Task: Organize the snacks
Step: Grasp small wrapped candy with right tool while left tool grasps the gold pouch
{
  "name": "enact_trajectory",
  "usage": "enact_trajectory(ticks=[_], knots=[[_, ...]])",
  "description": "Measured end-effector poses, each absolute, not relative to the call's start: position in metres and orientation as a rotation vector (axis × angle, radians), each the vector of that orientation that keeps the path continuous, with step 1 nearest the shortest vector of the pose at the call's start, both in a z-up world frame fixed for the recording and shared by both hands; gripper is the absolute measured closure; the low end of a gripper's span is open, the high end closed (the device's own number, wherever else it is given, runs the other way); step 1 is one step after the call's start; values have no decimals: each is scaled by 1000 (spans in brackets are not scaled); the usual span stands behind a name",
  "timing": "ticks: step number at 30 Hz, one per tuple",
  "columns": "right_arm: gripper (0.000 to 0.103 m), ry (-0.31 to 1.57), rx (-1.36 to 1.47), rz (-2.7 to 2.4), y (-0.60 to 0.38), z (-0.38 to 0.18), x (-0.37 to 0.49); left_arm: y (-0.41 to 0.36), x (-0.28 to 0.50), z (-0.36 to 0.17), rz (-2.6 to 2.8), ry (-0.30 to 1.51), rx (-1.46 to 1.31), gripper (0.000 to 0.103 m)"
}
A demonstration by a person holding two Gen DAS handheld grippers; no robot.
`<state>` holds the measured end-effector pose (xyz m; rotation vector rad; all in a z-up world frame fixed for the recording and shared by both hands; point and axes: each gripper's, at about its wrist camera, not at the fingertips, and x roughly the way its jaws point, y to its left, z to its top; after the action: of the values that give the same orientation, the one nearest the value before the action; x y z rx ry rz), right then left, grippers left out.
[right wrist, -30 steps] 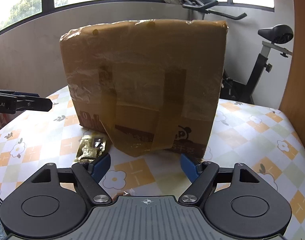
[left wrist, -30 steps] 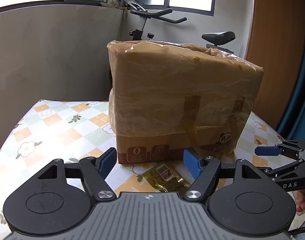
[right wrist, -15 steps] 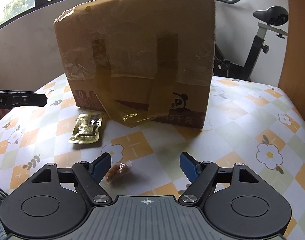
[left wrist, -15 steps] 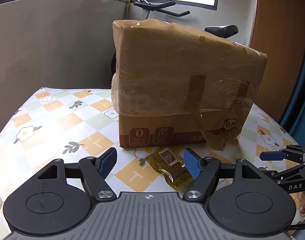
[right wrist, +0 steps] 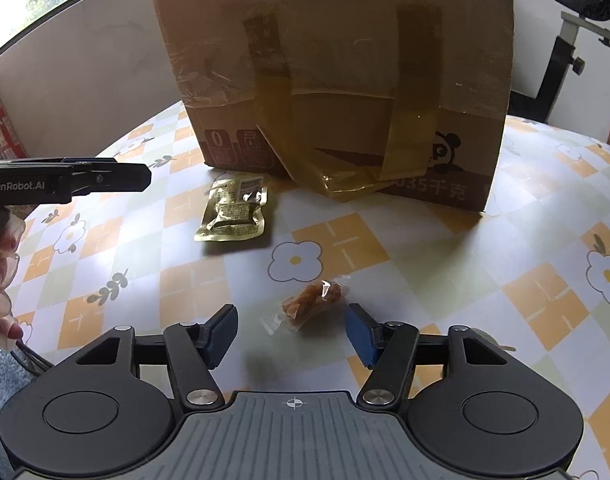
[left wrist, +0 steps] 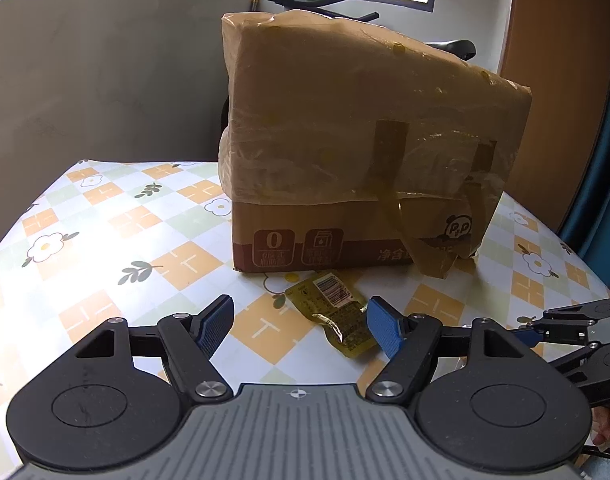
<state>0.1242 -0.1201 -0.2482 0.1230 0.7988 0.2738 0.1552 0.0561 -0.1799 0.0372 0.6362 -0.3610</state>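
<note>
The checkered surface (right wrist: 445, 280) carries a taped box (right wrist: 345, 60) by its far edge. My right gripper (right wrist: 291, 334) has just been narrowing its jaws around the brown snack (right wrist: 313, 302) – no contact yet. My left gripper (left wrist: 299, 322), jaws apart, lines up on the gold pouch (left wrist: 337, 308) – likely next.

Black hand-held gripper (right wrist: 291, 330), 2 blue pads (right wrist: 221, 330).

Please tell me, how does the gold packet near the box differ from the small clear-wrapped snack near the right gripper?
The gold packet is opaque and flat with a barcode label; the clear-wrapped snack shows orange-brown pieces through its film. The gold packet is larger. It lies just before the cardboard box, while the clear-wrapped snack lies between the open fingers of the right gripper, untouched. Both rest flat on the tablecloth.
</note>
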Motion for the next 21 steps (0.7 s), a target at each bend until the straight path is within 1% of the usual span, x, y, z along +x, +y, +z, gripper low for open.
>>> enact_trajectory(ticks=[1, 2, 4, 6, 8, 12, 17, 21], knots=[[58, 795, 127, 270, -121, -248, 127, 57, 155, -180, -362, 637, 33, 27], [66, 796, 131, 265, -122, -248, 131, 57, 155, -181, -363, 639, 30, 27], [73, 793, 143, 253, -126, -247, 135, 57, 154, -181, -364, 642, 28, 27], [77, 785, 149, 242, -131, -247, 138, 57, 154, -183, -366, 644, 29, 27], [85, 777, 147, 234, -137, -247, 141, 57, 155, -185, -366, 651, 27, 27], [89, 744, 114, 216, -147, -246, 146, 55, 159, -190, -363, 674, 3, 27], [90, 686, 22, 201, -153, -249, 151, 46, 168, -198, -363, 710, -16, 27], [90, 652, 54, 210, -159, -255, 148, 32, 179, -207, -354, 746, -31, 27]])
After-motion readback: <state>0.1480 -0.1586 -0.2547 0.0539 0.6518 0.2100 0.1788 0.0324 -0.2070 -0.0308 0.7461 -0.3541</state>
